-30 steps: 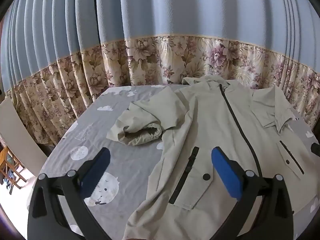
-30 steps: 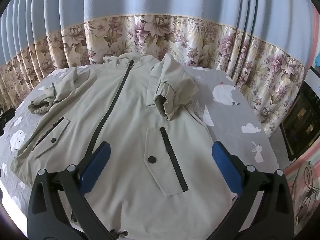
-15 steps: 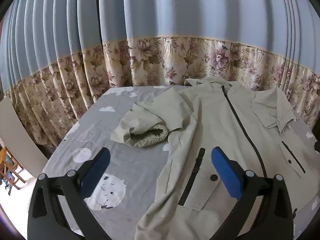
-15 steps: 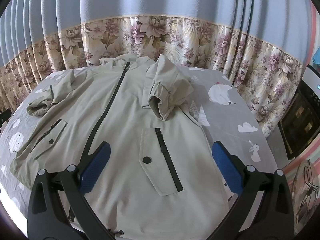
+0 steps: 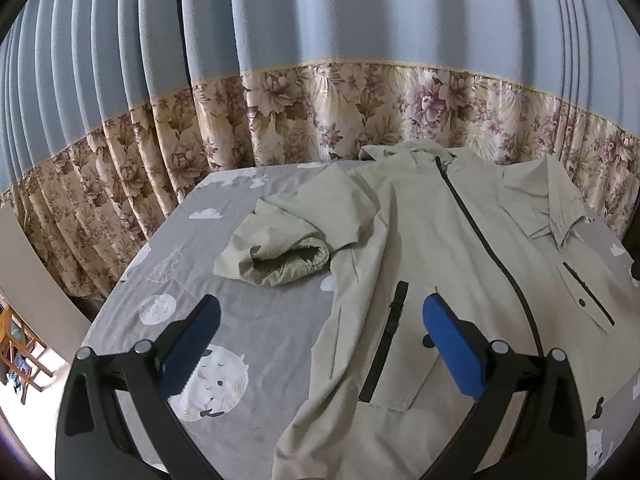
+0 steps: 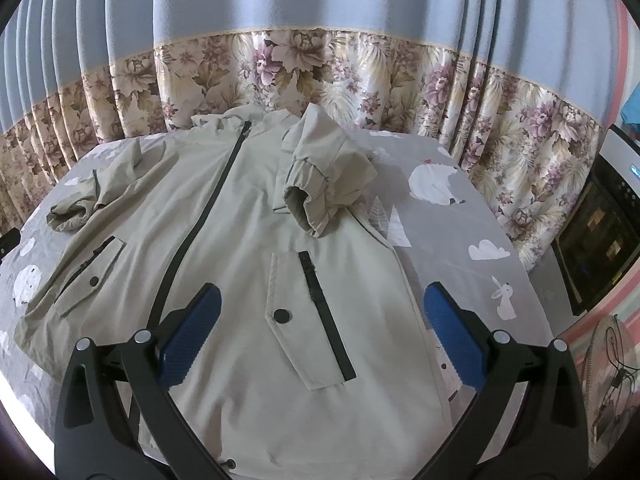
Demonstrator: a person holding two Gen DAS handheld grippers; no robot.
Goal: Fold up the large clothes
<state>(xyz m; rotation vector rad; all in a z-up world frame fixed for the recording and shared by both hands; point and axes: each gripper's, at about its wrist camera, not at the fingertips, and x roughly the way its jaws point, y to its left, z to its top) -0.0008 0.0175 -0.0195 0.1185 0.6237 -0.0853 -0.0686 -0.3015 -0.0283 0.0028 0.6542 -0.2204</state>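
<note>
Two grippers hang wide apart, holding nothing: left gripper (image 5: 320,340), right gripper (image 6: 320,332). The matte beige jacket (image 6: 248,280) lies flat, front up, on the grey printed bedsheet (image 5: 248,320), cuffed sleeve (image 6: 316,196) folded inward at 12 o'clock.

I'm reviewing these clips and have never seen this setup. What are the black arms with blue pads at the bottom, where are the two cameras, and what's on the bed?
No robot here: a person holds a two-finger gripper in each hand, each carrying a fisheye camera looking along its fingers. One picture comes from the left gripper, the other from the right gripper. The blue pads are fingertips; both grippers are open and hold nothing. A beige jacket lies zipped, front up, on a grey bed sheet. One sleeve is folded onto the chest; the other sleeve lies bunched beside the body. Curtains hang behind.
</note>
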